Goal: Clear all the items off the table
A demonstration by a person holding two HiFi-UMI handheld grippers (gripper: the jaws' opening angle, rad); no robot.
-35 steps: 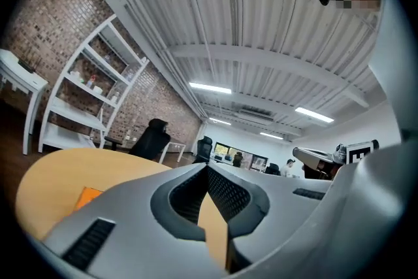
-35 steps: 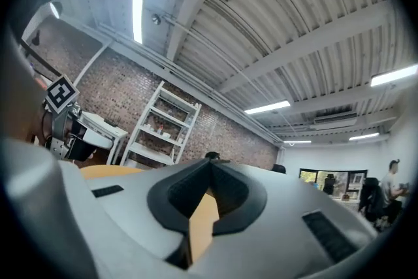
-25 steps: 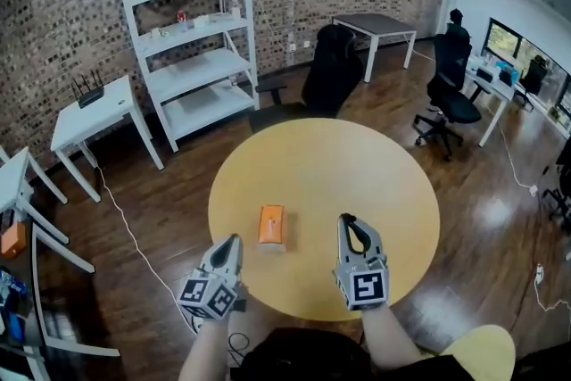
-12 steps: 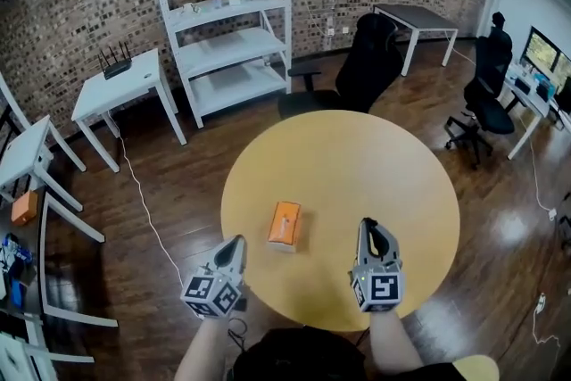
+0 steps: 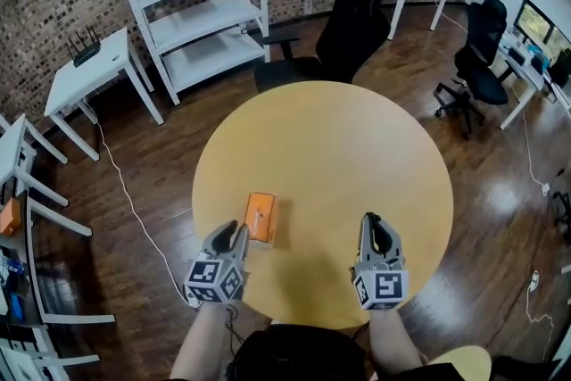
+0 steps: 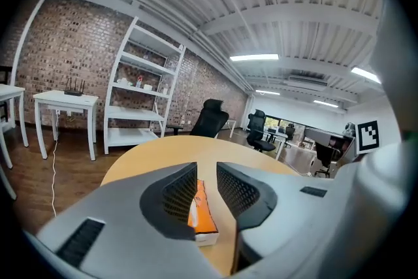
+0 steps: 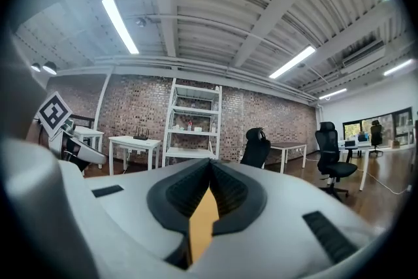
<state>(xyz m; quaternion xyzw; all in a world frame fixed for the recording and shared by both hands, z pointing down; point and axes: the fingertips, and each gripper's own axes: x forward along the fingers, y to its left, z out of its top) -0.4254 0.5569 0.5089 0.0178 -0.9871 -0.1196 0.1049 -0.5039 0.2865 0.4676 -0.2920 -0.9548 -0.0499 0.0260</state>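
Note:
An orange box with a white base (image 5: 260, 217) lies on the near left part of the round yellow table (image 5: 330, 147). My left gripper (image 5: 235, 232) sits low at the table's near edge, its tips just left of the box's near end. Its jaws have just been opening and stand a little apart. In the left gripper view the orange box (image 6: 202, 213) shows through the gap of the left gripper (image 6: 206, 174), just ahead of the pads and not pressed by them. My right gripper (image 5: 372, 219) hovers over the table's near right part; the right gripper (image 7: 210, 170) is shut on nothing.
A black office chair (image 5: 350, 29) stands behind the table. A white shelf unit (image 5: 192, 4) with small items is against the brick wall, and a small white table (image 5: 87, 71) is to its left. More office chairs (image 5: 477, 58) and desks are at the right.
Both grippers have come down and forward onto the table's near edge. The left one now sits beside the orange box with its jaws slightly parted. The right jaws stay closed.

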